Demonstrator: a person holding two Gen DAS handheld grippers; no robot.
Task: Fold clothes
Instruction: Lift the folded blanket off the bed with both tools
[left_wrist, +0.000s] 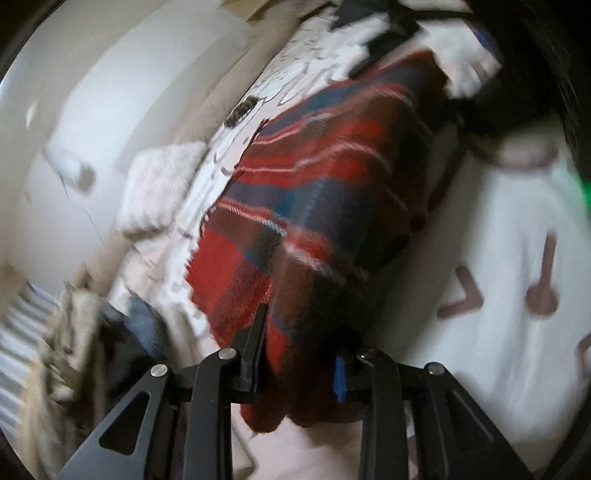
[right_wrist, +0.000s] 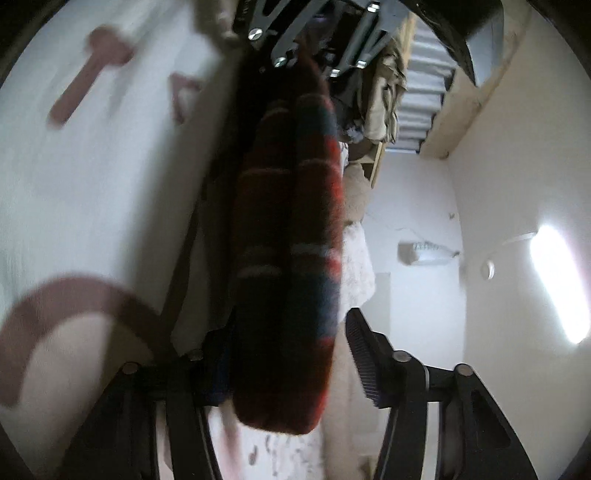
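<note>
In the left wrist view, a red, navy and white plaid blanket (left_wrist: 314, 206) is seen stretched away from the camera in a long folded band. Its near end is bunched between the two fingers of the left gripper (left_wrist: 301, 354), and the blue-edged pads are pressed against the fabric from both sides, so the cloth is pinched there. The blanket is laid over a white sheet with brown shapes (left_wrist: 509, 266) on the right and a white printed cloth (left_wrist: 295, 70) on the left. A fluffy white cushion (left_wrist: 162, 188) is seen beside the blanket at the left, and a heap of beige and dark garments (left_wrist: 81, 332) is seen at the lower left. Much of the picture is blurred.

In the right wrist view, the same blanket (right_wrist: 288, 266) is seen end on as a thick doubled roll running away toward the other gripper (right_wrist: 317, 55) at the top edge. The roll passes between the fingers of the right gripper (right_wrist: 295, 354). The ribbed right finger (right_wrist: 364, 354) is held just clear of the fabric, with pale background visible between them; the left finger is hidden in shadow behind the roll, so the jaws are judged to be spread around the cloth rather than clamped on it. A white wall (right_wrist: 498, 184) is seen at the right.
</note>
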